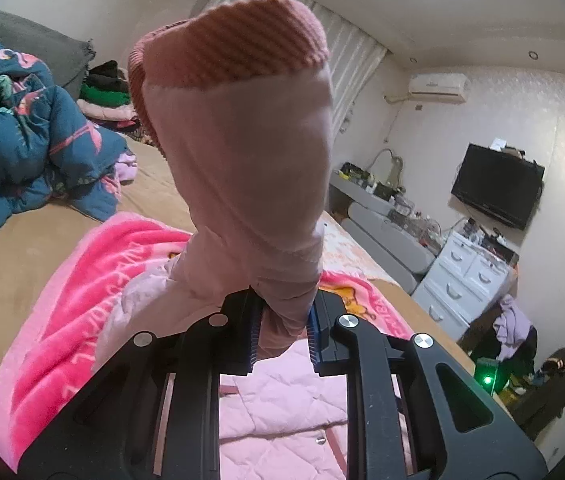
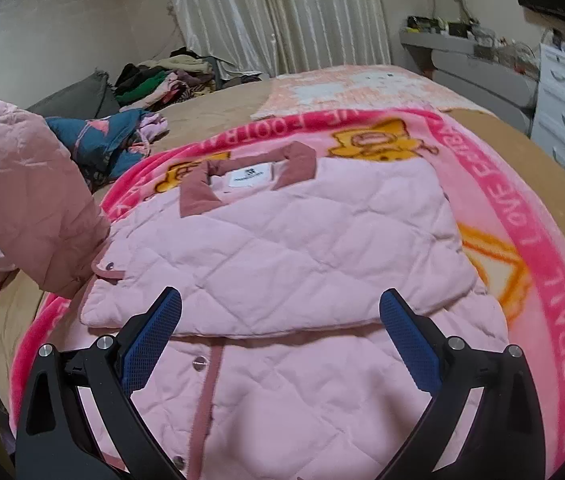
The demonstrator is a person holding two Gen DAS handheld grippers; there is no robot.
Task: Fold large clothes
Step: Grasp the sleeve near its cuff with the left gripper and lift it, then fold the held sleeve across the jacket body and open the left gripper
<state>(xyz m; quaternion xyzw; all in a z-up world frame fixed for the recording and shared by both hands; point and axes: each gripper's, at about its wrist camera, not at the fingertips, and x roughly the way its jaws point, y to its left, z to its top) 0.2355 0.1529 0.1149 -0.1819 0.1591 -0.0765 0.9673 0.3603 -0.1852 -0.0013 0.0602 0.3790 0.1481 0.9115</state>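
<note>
A pink quilted jacket [image 2: 282,240] lies on a bright pink blanket [image 2: 522,248] on the bed, collar at the far end, with one side folded over its body. My left gripper [image 1: 284,320] is shut on the jacket's sleeve [image 1: 250,168] and holds it up in the air; the sleeve's ribbed darker cuff [image 1: 242,44] stands above the fingers. That raised sleeve [image 2: 30,200] also shows at the left of the right wrist view. My right gripper [image 2: 280,332] is open and empty, just above the jacket's folded edge near the snap placket.
A blue flowered quilt [image 1: 22,136] lies bunched on the bed to the left. A clothes pile [image 2: 162,80] sits at the far end by the curtains. White drawers [image 1: 462,280], a cluttered shelf and a wall TV [image 1: 498,188] stand on the right.
</note>
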